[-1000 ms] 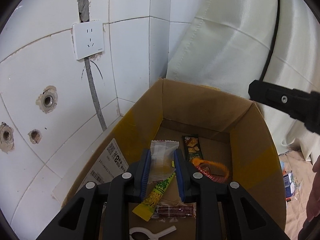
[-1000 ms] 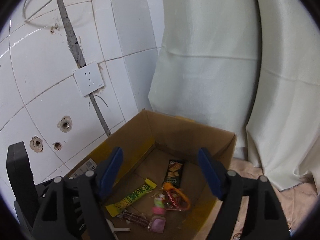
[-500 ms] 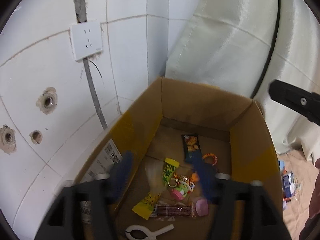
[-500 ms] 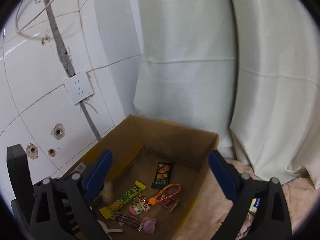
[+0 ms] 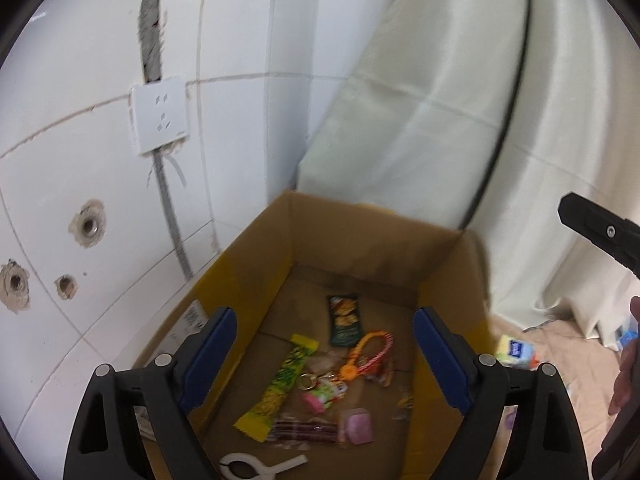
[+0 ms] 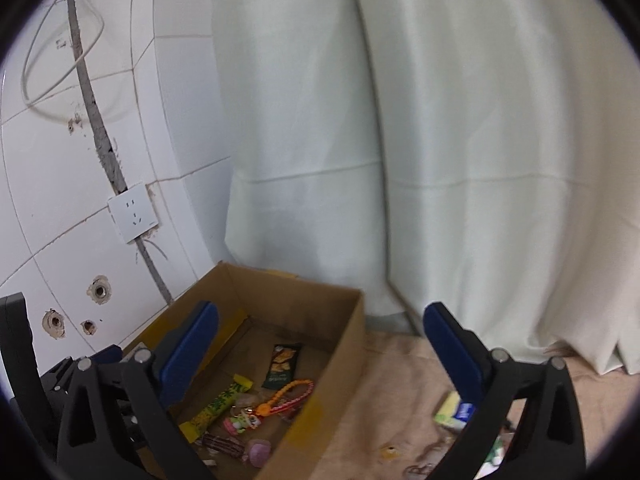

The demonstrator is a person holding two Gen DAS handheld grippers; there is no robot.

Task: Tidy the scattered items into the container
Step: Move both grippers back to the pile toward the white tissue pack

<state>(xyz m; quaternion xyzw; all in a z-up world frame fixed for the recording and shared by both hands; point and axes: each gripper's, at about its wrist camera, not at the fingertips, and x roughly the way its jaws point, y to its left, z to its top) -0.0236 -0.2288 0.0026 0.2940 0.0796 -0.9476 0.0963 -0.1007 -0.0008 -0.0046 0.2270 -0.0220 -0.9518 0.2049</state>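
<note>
White tiled wall [image 5: 60, 128] with a socket [image 5: 160, 120] and drill holes; pale curtain [image 6: 460, 140] to the right. Cardboard box [image 5: 256, 268] sits in the corner on a beige floor cloth [image 6: 384, 408]; snack packets [image 5: 280, 388] lie inside, a few items [image 6: 454, 410] on the cloth. Left gripper [image 5: 324, 360] and right gripper [image 6: 320, 354] fingers spread wide, empty.

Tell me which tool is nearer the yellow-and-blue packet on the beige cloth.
Right. The right tool hangs open beside the packet; the left tool is open above the cardboard box.
</note>
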